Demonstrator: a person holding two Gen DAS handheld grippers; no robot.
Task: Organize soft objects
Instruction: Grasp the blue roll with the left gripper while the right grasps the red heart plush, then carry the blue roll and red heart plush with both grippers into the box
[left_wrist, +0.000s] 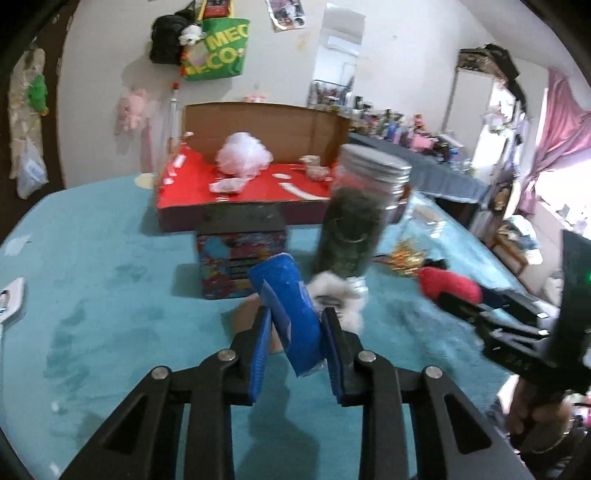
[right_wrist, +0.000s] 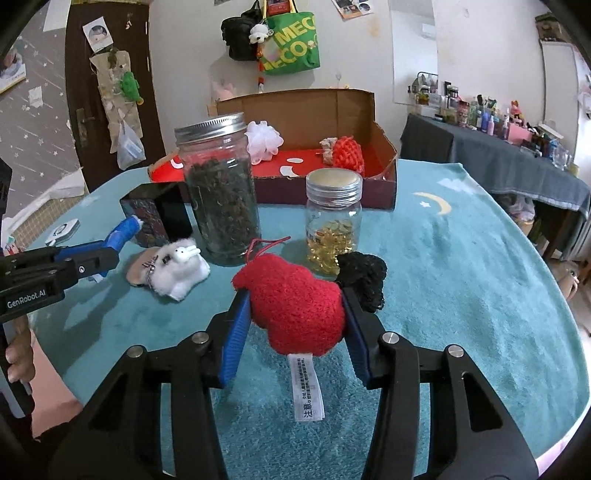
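Observation:
My left gripper (left_wrist: 296, 314) is shut on a blue tube-like item (left_wrist: 284, 295) and holds it tilted above the teal cloth. Just beyond it lies a white plush sheep (left_wrist: 338, 295), also visible in the right wrist view as the sheep (right_wrist: 177, 269). My right gripper (right_wrist: 294, 295) is shut on a red plush toy (right_wrist: 295, 302), whose white label hangs down. A black mesh ball (right_wrist: 364, 277) sits against its right finger. The open cardboard box (right_wrist: 384, 155) at the back holds a white bath pouf (right_wrist: 264, 142) and a red mesh pouf (right_wrist: 347, 153).
A tall jar of dark leaves (right_wrist: 221, 199) and a short jar of yellow capsules (right_wrist: 332, 221) stand between the grippers and the box. A patterned tin (left_wrist: 240, 258) stands left of the tall jar. A hand (right_wrist: 18, 362) holds the left gripper.

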